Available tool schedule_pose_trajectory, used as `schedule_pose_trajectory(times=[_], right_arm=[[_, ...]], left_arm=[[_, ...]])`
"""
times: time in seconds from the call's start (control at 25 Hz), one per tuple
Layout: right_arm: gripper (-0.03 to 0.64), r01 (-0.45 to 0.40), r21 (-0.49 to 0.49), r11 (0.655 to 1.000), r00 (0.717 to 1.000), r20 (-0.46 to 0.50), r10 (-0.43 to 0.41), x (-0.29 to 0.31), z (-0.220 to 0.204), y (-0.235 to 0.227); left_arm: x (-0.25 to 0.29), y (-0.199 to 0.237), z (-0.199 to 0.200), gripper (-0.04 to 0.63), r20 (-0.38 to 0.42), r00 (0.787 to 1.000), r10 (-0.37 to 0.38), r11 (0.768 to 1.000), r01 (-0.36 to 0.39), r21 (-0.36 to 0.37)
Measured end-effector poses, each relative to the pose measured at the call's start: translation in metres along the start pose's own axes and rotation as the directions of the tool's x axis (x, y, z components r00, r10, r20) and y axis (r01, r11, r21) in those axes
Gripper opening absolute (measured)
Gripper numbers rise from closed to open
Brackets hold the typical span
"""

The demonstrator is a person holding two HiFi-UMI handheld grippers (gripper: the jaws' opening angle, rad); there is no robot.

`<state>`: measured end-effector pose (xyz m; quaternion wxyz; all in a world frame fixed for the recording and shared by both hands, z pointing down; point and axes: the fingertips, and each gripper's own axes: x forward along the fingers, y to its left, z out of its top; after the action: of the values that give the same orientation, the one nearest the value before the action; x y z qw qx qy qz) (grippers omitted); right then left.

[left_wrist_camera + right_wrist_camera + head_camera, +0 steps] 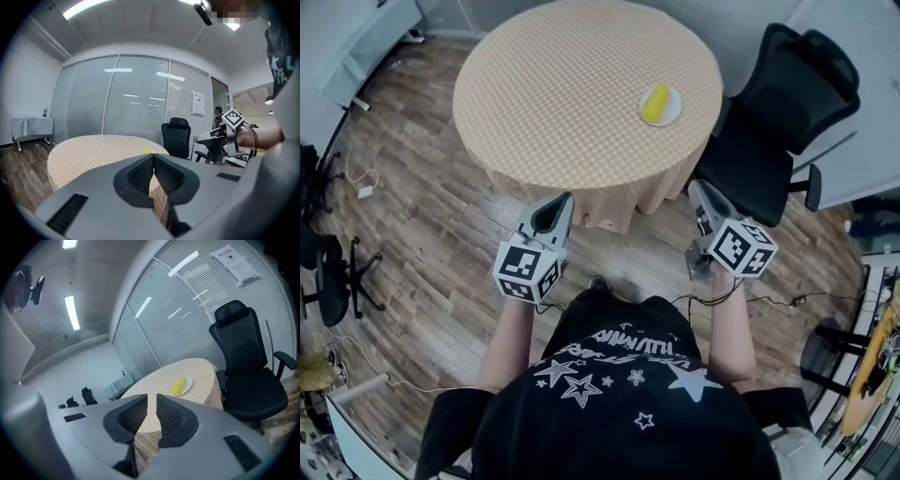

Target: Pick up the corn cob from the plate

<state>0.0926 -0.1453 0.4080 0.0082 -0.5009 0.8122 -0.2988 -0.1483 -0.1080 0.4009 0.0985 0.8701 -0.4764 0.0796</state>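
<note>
Both jaws are clenched shut, nothing in either. The left gripper and right gripper hover just short of the round table. The corn cob lies on its white plate, well ahead of the right gripper and ahead-right of the left one. A black office chair stands right of the right gripper.

Yellow corn cob on white plate — beige checked tablecloth, black chair.

Wood-plank floor, round checked-cloth table, black office chair — frosted glass wall
</note>
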Motion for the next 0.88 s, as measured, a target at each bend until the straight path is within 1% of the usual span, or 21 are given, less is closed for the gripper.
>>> schedule_pose_trajectory(times=[0.16,0.36,0.56,0.68,0.88], right_arm=[[0.049,0.011,0.015,1.0,1.0,-0.011,-0.011,0.008,-0.007,0.007],[0.052,0.05,0.055,0.997,0.998,-0.031,-0.049,0.011,-0.007,-0.011],[0.081,0.065,0.055,0.996,0.996,-0.069,-0.062,0.035,-0.006,-0.023],[0.094,0.069,0.06,0.996,0.994,-0.085,-0.064,0.061,0.0,-0.035],[0.143,0.067,0.082,0.994,0.993,-0.097,-0.059,0.113,0.013,-0.05]], left_arm=[[0.011,0.01,-0.003,0.009,-0.014,0.999,-0.039,0.999,0.039,-0.008],[0.023,0.005,0.001,0.009,-0.002,0.997,-0.077,0.997,0.077,-0.007],[0.035,0.024,0.001,0.009,-0.006,0.999,-0.051,0.998,0.051,-0.027],[0.048,0.036,0.006,0.009,-0.012,0.999,-0.035,0.999,0.035,-0.017],[0.072,0.06,0.013,0.009,-0.037,0.999,-0.021,1.0,0.021,-0.001]])
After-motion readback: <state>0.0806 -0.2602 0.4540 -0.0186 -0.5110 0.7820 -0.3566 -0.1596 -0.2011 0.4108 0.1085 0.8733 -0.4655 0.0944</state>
